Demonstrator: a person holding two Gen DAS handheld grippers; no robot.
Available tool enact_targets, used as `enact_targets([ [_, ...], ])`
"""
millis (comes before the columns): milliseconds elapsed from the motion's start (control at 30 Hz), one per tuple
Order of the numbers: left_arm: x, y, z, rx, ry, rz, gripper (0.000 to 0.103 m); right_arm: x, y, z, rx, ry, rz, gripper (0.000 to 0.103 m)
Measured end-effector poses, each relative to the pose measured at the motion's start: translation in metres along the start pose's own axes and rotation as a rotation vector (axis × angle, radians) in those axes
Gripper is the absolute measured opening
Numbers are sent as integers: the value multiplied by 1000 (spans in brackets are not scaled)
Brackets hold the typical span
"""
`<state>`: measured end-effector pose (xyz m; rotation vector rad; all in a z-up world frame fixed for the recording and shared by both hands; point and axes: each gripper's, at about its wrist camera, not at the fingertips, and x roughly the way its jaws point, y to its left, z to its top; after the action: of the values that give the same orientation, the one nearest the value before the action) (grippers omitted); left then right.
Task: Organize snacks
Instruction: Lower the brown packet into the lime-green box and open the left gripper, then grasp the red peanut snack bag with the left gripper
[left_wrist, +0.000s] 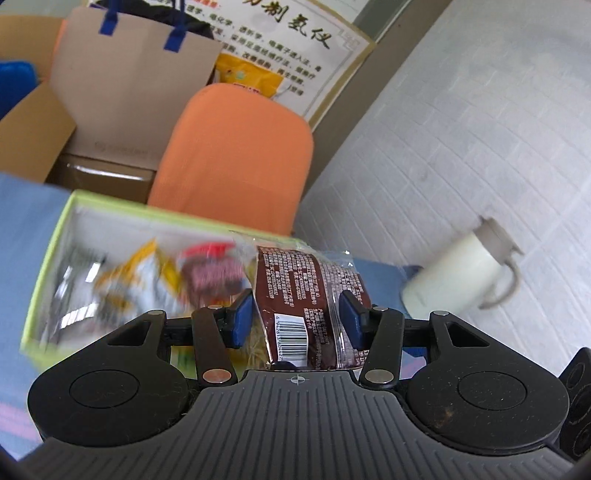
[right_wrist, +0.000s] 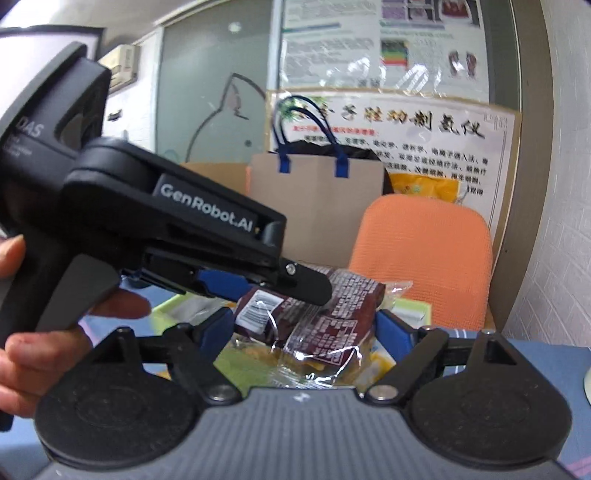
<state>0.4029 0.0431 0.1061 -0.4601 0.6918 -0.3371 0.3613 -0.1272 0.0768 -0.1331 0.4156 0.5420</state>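
I hold one dark brown, clear-edged plastic snack packet (left_wrist: 314, 295) in my left gripper (left_wrist: 299, 317). Its blue pads (left_wrist: 242, 319) press on the packet's two sides near the barcode end, so this tool is clamped on the snack. In the right wrist view the same gripper comes in from nine o'clock, with the packet hanging from its tip above the lime-green open cardboard box (left_wrist: 55, 236).

My right gripper (right_wrist: 306, 332) stands with its jaws apart. Its blue pads (right_wrist: 393, 332) flank the packet's lower, crinkled end, but I see no pad pressing on it, so I judge it open and not gripping.

Judgement on the step: the packet is being carried to the box, which already holds other wrapped snacks (left_wrist: 147, 280). To do it well I should keep the left pinch firm, since the film is slick and the hold is narrow. I should lower the packet over bare floor at the box's three o'clock side and let go only once it rests flat. The right tool should stay clear of the wrapper's tail so it does not snag.

Limits of inspection: the box contents are motion-blurred and cannot be identified. The box's near wall is hidden behind my tool. The white lidded mug (left_wrist: 461, 269) at three o'clock is also smeared. I cannot tell whether the packet touches the snacks beneath it.
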Motion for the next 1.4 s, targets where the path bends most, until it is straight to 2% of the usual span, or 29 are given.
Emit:
enact_targets([
  [133, 53, 4, 20, 32, 34, 58, 29, 50, -31, -2, 51, 79, 10, 86],
  [233, 87, 14, 16, 53, 84, 106, 29, 83, -41, -19, 71, 151, 19, 85],
  [267, 97, 18, 11, 59, 104, 119, 29, 86, -38, -23, 33, 130, 9, 88],
  [367, 104, 27, 4, 62, 104, 77, 37, 91, -24, -24, -54, 156, -18, 94],
  [400, 101, 27, 4, 61, 93, 70, 45, 88, -23, -22, -62, 146, -11, 94],
  [467, 88, 28, 6, 55, 56, 36, 56, 76, -21, -17, -62, 107, -7, 93],
  [567, 50, 23, 5, 58, -36, -2, 71, 42, -20, -12, -61, 37, -47, 93],
  [700, -11, 17, -10, 101, -132, 6, 77, -10, -12, -22, -17, -10, -57, 93],
  [833, -61, 16, -53, 107, -144, 8, 79, -53, 2, -51, 66, 7, -17, 93],
  [933, -87, 16, -93, 113, -123, 58, 79, -79, 22, -82, 118, 41, 3, 93],
  [1033, -96, 12, -138, 134, -85, 153, 79, -96, 44, -109, 154, 84, 13, 93],
  [1133, -95, 11, -168, 133, -33, 181, 78, -113, 65, -131, 175, 110, 20, 93],
  [1233, -98, 10, -187, 120, -4, 173, 78, -128, 77, -140, 182, 109, 13, 93],
  [1400, -109, 2, -200, 111, -4, 157, 78, -143, 80, -144, 213, 87, 9, 93],
])
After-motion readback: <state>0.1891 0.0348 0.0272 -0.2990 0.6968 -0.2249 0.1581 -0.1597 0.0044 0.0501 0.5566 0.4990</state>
